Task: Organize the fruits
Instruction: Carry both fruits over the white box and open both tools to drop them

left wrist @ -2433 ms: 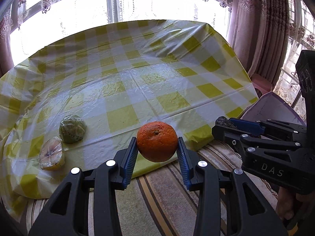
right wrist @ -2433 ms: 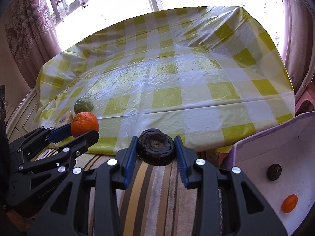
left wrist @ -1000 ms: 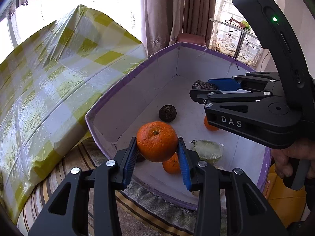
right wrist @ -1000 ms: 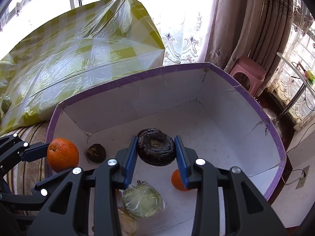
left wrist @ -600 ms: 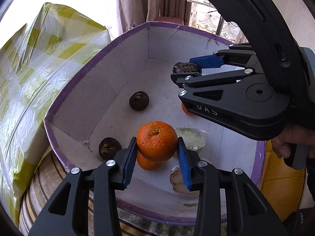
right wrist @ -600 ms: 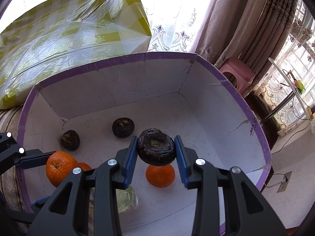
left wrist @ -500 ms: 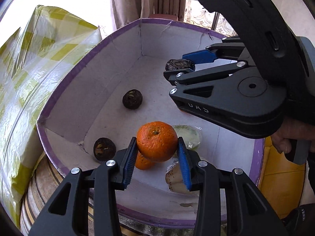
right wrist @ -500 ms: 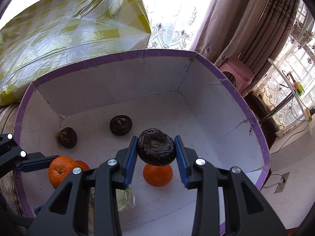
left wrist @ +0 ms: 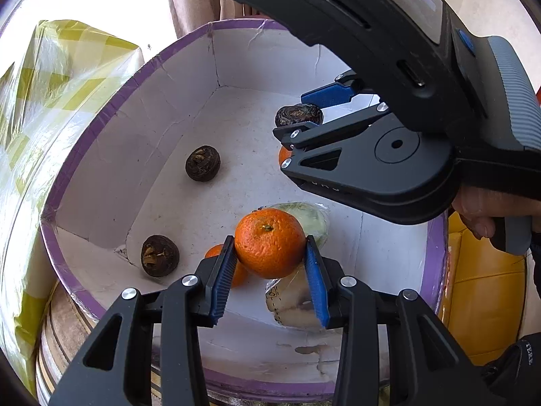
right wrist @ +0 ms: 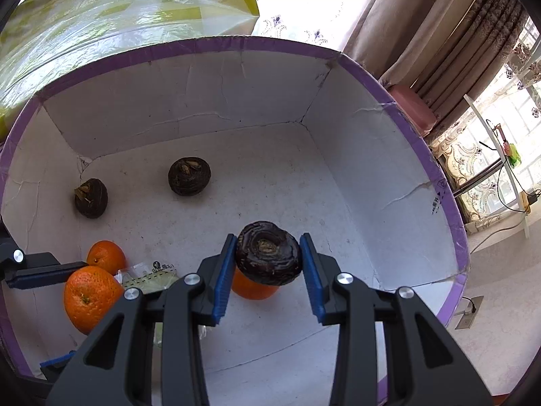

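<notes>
My left gripper (left wrist: 270,241) is shut on an orange (left wrist: 268,250), held over the near part of a white box with a purple rim (left wrist: 128,81). My right gripper (right wrist: 267,241) hangs over the box (right wrist: 236,42) with a dark round fruit (right wrist: 268,253) between its pads, which still touch it as the jaws are opening. In the left wrist view the right gripper (left wrist: 294,115) crosses from the right, a hand (left wrist: 480,209) on its grip. On the box floor lie two dark fruits (right wrist: 189,176) (right wrist: 91,198), two oranges (right wrist: 106,257) (right wrist: 252,289) and wrapped pale fruit (left wrist: 311,220).
A table under a yellow checked plastic cloth (right wrist: 118,6) stands just left of the box. A striped rug (left wrist: 64,321) lies below its near rim. A yellow object (left wrist: 483,297) sits on the right. A pink stool (right wrist: 410,108) and curtains lie beyond.
Both grippers swung from the table to the box and sank toward its floor. The box contents look larger and closer. Each gripper still carries its fruit.
</notes>
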`<move>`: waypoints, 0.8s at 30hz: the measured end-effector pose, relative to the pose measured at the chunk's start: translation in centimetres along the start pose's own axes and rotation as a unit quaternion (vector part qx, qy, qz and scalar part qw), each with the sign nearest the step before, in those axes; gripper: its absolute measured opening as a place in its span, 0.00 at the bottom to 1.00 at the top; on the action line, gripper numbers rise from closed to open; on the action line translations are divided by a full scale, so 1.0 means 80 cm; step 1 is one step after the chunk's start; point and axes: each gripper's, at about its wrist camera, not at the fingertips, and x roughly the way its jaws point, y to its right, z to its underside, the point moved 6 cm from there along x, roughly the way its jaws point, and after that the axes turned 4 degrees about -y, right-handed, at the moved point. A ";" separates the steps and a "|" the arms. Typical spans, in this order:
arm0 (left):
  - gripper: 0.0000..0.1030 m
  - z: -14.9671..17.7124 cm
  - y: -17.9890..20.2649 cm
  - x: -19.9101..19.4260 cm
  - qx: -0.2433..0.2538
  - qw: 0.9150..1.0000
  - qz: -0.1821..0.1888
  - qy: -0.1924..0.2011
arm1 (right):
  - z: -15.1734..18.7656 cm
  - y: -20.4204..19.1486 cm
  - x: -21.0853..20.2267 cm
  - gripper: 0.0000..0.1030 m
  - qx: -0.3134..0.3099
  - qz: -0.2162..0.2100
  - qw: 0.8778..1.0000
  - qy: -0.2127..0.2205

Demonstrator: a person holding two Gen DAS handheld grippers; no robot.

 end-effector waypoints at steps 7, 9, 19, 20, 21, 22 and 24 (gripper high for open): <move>0.45 -0.008 -0.011 0.007 -0.003 1.000 0.000 0.000 | 0.000 -0.003 0.001 0.62 -0.003 0.004 1.000 0.005; 0.47 -0.008 -0.013 0.006 -0.006 1.000 0.003 0.002 | -0.004 -0.002 -0.002 0.69 -0.004 0.005 1.000 0.008; 0.66 -0.006 -0.020 -0.004 -0.018 1.000 -0.011 0.020 | -0.004 -0.001 -0.010 0.79 -0.001 0.007 1.000 0.009; 0.70 -0.006 -0.022 -0.006 -0.020 0.999 -0.012 0.024 | -0.004 -0.002 -0.011 0.79 -0.002 0.009 1.000 0.009; 0.74 -0.005 -0.019 -0.010 -0.023 0.999 -0.014 0.028 | -0.005 -0.001 -0.012 0.79 -0.003 0.011 1.000 0.009; 0.80 -0.005 -0.019 -0.013 -0.025 0.999 -0.010 0.032 | -0.005 -0.001 -0.012 0.79 -0.003 0.012 1.000 0.010; 0.82 -0.005 -0.017 -0.018 -0.022 0.999 -0.011 0.040 | -0.007 0.001 -0.016 0.79 -0.001 0.014 1.000 0.012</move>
